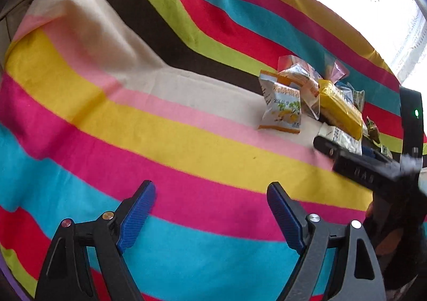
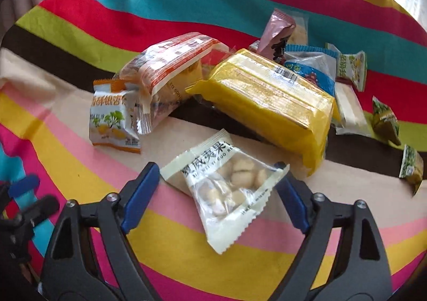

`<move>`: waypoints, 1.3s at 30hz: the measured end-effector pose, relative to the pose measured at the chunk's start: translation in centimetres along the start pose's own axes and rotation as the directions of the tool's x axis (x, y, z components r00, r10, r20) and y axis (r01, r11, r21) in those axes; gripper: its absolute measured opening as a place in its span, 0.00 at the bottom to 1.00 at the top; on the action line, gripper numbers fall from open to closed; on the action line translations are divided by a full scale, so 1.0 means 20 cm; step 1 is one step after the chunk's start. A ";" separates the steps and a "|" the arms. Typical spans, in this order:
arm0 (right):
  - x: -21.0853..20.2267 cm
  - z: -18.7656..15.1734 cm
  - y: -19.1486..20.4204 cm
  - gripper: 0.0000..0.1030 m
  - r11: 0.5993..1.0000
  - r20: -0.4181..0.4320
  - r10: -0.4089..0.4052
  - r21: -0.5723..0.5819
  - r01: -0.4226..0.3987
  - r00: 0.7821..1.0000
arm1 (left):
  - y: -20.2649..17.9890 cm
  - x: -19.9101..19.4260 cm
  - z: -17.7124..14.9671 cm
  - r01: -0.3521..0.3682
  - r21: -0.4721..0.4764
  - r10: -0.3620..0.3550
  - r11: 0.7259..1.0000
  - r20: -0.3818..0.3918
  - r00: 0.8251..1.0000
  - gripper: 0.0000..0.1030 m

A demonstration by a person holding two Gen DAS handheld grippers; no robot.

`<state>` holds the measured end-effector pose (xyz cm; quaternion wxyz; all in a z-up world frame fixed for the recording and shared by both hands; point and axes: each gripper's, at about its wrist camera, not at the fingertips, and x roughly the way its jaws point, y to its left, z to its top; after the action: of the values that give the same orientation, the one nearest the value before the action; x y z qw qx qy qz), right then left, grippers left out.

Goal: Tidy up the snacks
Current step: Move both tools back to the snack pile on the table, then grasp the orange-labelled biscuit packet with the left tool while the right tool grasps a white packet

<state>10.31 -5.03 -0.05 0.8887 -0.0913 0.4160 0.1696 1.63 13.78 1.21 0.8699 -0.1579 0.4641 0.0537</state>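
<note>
My right gripper (image 2: 217, 171) is shut on a clear and cream packet of pale nuts (image 2: 226, 191), which spans pad to pad and covers the right fingertip. Just beyond it lies the snack pile: a big yellow pack (image 2: 269, 103), a clear orange-printed bag (image 2: 165, 71) and a small orange-and-white packet (image 2: 112, 119). In the left wrist view the same yellow pack (image 1: 339, 106) and orange-and-white packet (image 1: 283, 108) sit at the far right. My left gripper (image 1: 212, 188) is open over bare striped cloth (image 1: 160, 140), with nothing between its blue pads.
A blue-printed packet (image 2: 309, 71), a pink-brown wrapper (image 2: 277, 31), a white bar (image 2: 349, 111) and small green packets (image 2: 385, 119) trail off to the right of the pile. The cloth humps up into a ridge (image 1: 80, 7) at the back left. Bright curtains stand behind.
</note>
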 end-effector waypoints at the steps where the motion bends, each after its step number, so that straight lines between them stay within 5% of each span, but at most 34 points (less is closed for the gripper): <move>1: -0.04 -0.04 0.00 0.22 0.999 0.031 0.020 -0.030 -0.020 0.999 | -0.03 0.03 0.03 0.008 0.002 -0.008 1.000 0.002 1.000 0.85; 3: -0.11 -0.11 -0.05 0.05 0.998 0.023 0.051 -0.031 -0.050 0.998 | -0.11 0.09 0.10 0.031 0.014 -0.032 0.999 0.008 0.999 0.85; 8: -0.28 -0.33 -0.22 0.04 0.997 0.024 0.065 0.035 -0.066 0.998 | -0.32 0.27 0.27 0.017 0.078 -0.021 0.997 0.044 0.999 0.85; 12: -0.36 -0.44 -0.31 0.05 0.989 0.034 0.108 0.102 -0.111 0.994 | -0.44 0.38 0.34 -0.075 0.159 0.063 0.984 0.078 0.995 0.84; 15: -0.37 -0.47 -0.37 0.07 0.977 0.052 0.150 0.147 -0.156 0.987 | -0.44 0.35 0.31 -0.046 0.166 0.031 0.985 0.097 0.995 0.43; 17: -0.35 -0.44 -0.36 0.21 0.972 0.051 0.176 0.151 -0.182 0.983 | -0.40 0.30 0.25 -0.018 0.145 0.004 0.989 0.091 0.996 0.42; 19: -0.33 -0.39 -0.33 0.84 0.966 0.064 0.213 0.136 -0.219 0.975 | -0.36 0.24 0.17 -0.023 0.131 0.010 0.991 0.100 0.995 0.42; 20: -0.30 -0.36 -0.30 0.91 0.966 0.066 0.221 0.123 -0.228 0.973 | -0.33 0.21 0.12 -0.028 0.117 0.016 0.993 0.105 0.994 0.42; 25: -0.13 -0.15 -0.15 0.91 0.973 0.030 0.228 -0.033 -0.227 0.973 | -0.20 0.07 -0.07 -0.024 0.014 0.021 1.000 0.143 0.989 0.42; 31: 0.10 0.09 0.02 0.92 0.970 -0.017 0.155 -0.189 -0.155 0.988 | -0.17 0.07 -0.05 0.000 -0.009 0.001 1.000 0.152 0.988 0.44; 32: 0.11 0.10 0.03 0.91 0.970 -0.017 0.146 -0.195 -0.146 0.989 | -0.18 0.08 -0.05 -0.002 -0.006 0.003 1.000 0.152 0.988 0.44; 33: 0.10 0.10 0.04 0.74 0.969 -0.006 0.153 -0.197 -0.151 0.988 | -0.18 0.08 -0.05 0.005 -0.009 -0.003 1.000 0.152 0.988 0.44; 34: 0.07 0.10 0.03 0.18 0.972 0.023 0.151 -0.185 -0.144 0.988 | -0.17 0.06 -0.06 0.014 -0.014 -0.011 1.000 0.154 0.988 0.44; 39: -0.10 -0.09 -0.09 0.19 0.982 0.076 0.186 -0.023 -0.185 0.980 | -0.13 0.04 -0.07 0.029 -0.021 -0.025 0.999 0.156 0.987 0.44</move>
<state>8.53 -7.67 0.38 0.8838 -0.0526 0.3864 0.2586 1.51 10.75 0.44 0.9024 -0.1695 0.3918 0.0594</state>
